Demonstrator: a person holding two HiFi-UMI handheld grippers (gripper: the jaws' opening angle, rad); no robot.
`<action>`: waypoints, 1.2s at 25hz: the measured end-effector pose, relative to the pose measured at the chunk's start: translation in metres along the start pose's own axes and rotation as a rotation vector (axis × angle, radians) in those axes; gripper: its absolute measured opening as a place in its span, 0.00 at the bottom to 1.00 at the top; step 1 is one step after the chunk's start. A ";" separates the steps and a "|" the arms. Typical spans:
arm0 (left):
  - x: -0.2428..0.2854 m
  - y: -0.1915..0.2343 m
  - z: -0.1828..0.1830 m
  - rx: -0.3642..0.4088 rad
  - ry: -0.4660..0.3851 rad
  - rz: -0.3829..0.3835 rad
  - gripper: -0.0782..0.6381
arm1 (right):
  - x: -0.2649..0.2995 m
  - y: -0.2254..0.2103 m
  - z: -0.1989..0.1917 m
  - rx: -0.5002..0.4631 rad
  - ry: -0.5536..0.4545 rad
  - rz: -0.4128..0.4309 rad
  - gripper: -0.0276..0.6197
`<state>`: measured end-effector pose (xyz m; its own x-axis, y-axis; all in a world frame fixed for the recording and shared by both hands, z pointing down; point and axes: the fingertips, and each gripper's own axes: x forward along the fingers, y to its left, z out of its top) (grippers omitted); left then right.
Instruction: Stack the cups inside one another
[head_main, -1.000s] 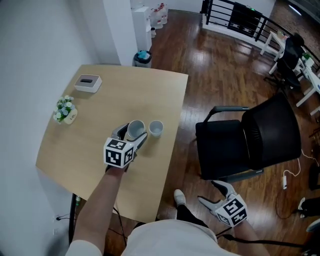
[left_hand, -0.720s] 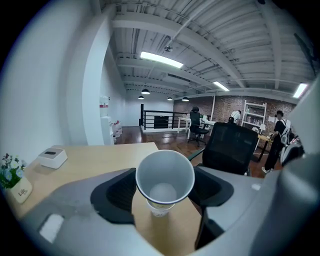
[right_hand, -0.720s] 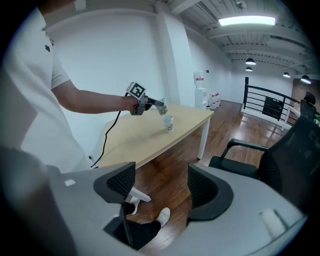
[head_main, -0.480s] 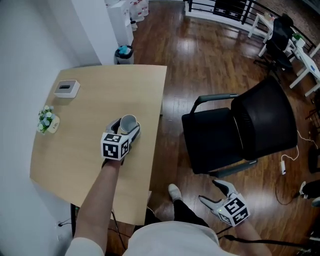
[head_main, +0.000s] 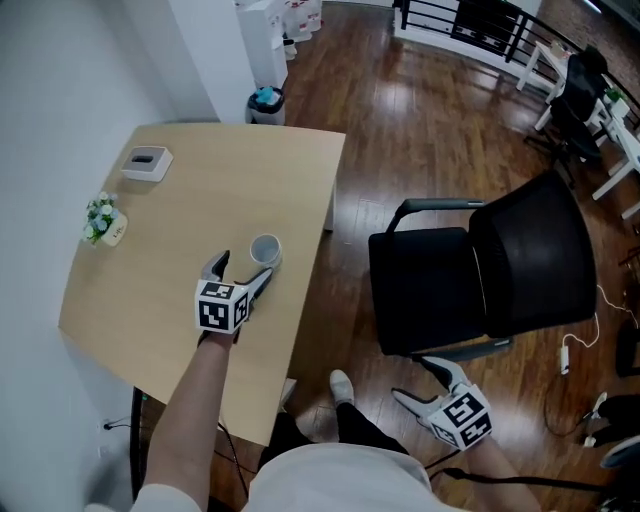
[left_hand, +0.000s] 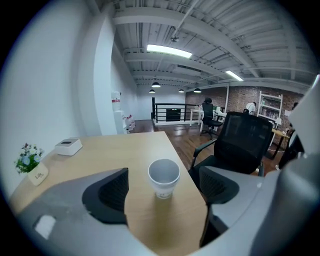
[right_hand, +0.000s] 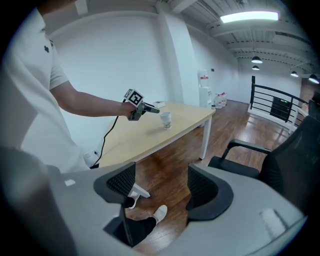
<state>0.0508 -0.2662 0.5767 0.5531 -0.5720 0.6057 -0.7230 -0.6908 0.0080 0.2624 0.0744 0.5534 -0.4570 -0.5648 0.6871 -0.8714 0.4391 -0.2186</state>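
Note:
A white paper cup (head_main: 265, 249) stands upright on the light wood table (head_main: 170, 260) near its right edge. In the left gripper view the cup (left_hand: 164, 176) shows a doubled rim, one cup nested in another. My left gripper (head_main: 240, 272) sits just behind it, jaws opening, pads clear of the cup on both sides; the cup stands in line with the gap (left_hand: 162, 192), slightly ahead of the fingertips. My right gripper (head_main: 413, 382) hangs low beside the person, over the wooden floor, open and holding nothing (right_hand: 160, 187). From there the cup (right_hand: 165, 120) and left gripper (right_hand: 142, 107) show far off.
A black office chair (head_main: 480, 270) stands right of the table. On the table's far left are a small flower pot (head_main: 102, 220) and a white box (head_main: 146, 162). A bin (head_main: 265, 100) sits beyond the table's far edge. A shoe (head_main: 340, 385) is below the table's near corner.
Earlier the left gripper held one cup beside a second cup. Now only one nested stack stands on the table, and the left jaws have spread off it and drawn back.

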 end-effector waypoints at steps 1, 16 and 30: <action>-0.010 0.001 -0.007 -0.018 -0.002 0.014 0.77 | 0.003 -0.003 0.003 -0.021 -0.001 0.017 0.56; -0.285 -0.025 -0.145 -0.248 -0.135 0.274 0.71 | 0.047 0.031 0.098 -0.335 -0.108 0.153 0.56; -0.513 -0.146 -0.293 -0.354 -0.270 0.408 0.67 | -0.037 0.191 -0.008 -0.488 -0.043 0.185 0.58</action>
<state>-0.2484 0.2580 0.4974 0.2536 -0.8840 0.3928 -0.9673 -0.2288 0.1096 0.1139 0.1852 0.4919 -0.6110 -0.4710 0.6362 -0.5957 0.8029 0.0223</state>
